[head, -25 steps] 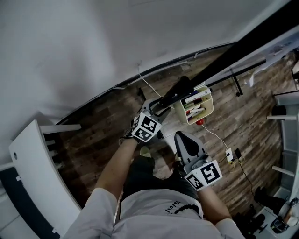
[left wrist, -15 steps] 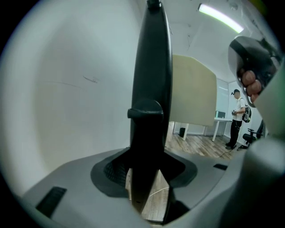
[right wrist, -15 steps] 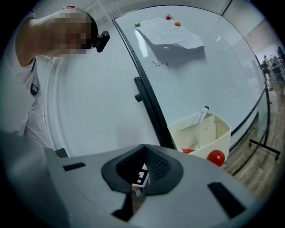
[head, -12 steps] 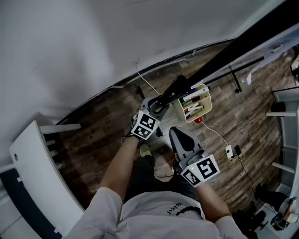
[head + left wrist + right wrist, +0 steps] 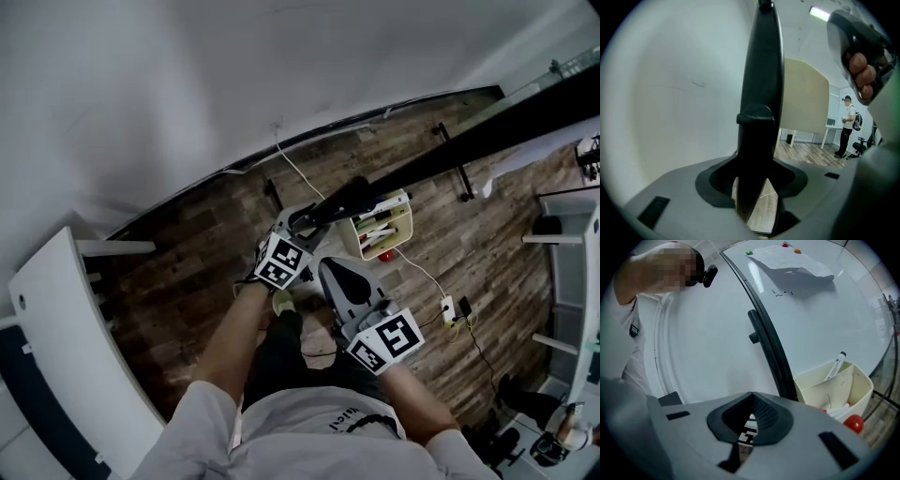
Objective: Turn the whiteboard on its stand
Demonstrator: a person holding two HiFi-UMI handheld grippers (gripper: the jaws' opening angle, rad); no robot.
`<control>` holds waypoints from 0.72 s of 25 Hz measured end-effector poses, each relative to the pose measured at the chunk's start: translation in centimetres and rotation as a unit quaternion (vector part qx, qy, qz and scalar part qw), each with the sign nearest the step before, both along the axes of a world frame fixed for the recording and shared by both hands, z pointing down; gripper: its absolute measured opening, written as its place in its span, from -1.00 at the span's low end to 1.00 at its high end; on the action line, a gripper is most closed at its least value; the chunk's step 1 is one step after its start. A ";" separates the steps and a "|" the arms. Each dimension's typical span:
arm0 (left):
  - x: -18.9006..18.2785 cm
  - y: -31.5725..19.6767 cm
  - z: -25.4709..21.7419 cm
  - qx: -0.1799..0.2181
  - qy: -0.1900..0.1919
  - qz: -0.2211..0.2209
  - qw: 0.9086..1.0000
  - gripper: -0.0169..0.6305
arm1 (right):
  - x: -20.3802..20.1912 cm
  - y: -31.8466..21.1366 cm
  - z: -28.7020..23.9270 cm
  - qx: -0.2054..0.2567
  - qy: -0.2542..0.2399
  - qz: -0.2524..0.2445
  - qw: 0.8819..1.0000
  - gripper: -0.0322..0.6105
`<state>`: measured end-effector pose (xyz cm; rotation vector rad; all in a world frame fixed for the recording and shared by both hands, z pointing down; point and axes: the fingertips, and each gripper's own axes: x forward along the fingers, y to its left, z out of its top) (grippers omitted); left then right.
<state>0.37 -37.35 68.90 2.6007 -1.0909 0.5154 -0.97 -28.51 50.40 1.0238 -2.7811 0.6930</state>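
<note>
white short-sleeved shirt (image 5: 309, 441) with small dark lettering; dark trousers (image 5: 281, 349)

The floor (image 5: 187, 272) is made of brown wood planks. The black feet of the whiteboard stand (image 5: 454, 161) rest on it, far from the person. A thin white cable (image 5: 424, 272) runs over the planks to a white power strip (image 5: 449, 310) on the right.
</note>
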 end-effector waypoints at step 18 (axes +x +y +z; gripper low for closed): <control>-9.4 21.7 0.1 0.024 0.021 -0.089 0.996 -0.32 | -4.5 25.6 -0.4 0.023 0.002 -0.104 0.994 -0.88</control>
